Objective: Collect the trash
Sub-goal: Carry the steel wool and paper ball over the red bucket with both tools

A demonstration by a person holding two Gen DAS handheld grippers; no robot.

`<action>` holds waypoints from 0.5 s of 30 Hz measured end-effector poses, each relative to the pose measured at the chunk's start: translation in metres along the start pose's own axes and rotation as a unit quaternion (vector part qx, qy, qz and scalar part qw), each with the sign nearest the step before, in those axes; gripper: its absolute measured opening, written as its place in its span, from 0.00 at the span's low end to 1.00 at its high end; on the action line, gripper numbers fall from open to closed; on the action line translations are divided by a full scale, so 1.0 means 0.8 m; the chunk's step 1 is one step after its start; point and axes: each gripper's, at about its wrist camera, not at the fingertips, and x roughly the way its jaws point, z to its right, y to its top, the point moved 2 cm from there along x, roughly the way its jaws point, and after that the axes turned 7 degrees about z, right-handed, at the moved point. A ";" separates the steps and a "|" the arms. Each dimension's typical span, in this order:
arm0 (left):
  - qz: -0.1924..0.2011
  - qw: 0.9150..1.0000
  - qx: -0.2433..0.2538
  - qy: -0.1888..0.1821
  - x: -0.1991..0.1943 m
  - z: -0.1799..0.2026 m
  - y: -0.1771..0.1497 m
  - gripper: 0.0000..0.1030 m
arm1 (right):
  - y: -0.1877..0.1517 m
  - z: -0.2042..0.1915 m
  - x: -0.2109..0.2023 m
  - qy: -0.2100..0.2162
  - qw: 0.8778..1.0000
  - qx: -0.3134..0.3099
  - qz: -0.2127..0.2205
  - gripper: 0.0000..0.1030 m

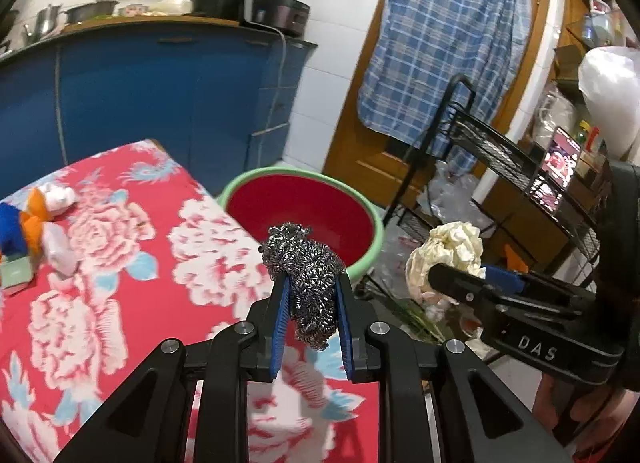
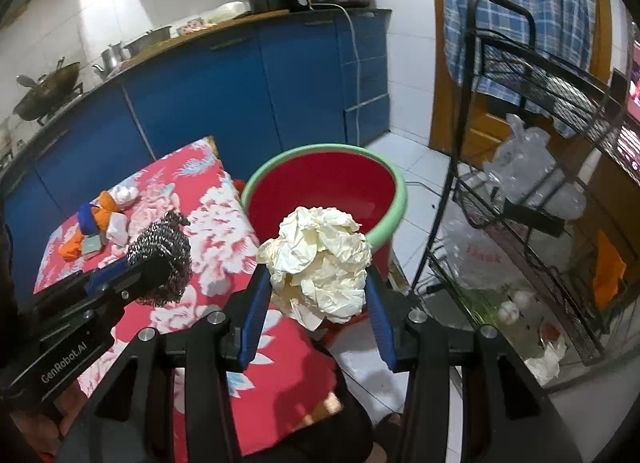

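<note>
While both loads hang mid-frame, the left gripper (image 1: 312, 295) pinches a springy steel scourer (image 1: 306, 263); the right gripper (image 2: 318, 295) squeezes light, crushable crumpled paper (image 2: 320, 255) across its middle.

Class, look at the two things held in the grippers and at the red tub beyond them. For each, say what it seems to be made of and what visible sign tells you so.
Scouring pad, in the left gripper: probably steel wire, shiny grey coils.
Crumpled wad, in the right gripper: likely paper, matte cream, sharp creases.
Red tub: probably plastic, smooth glossy red wall, green rim.
</note>
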 end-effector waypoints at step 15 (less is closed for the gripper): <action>-0.033 0.999 0.000 0.014 0.079 -0.013 0.033 0.22 | 0.026 0.031 0.062 0.001 1.000 0.020 -0.018 0.48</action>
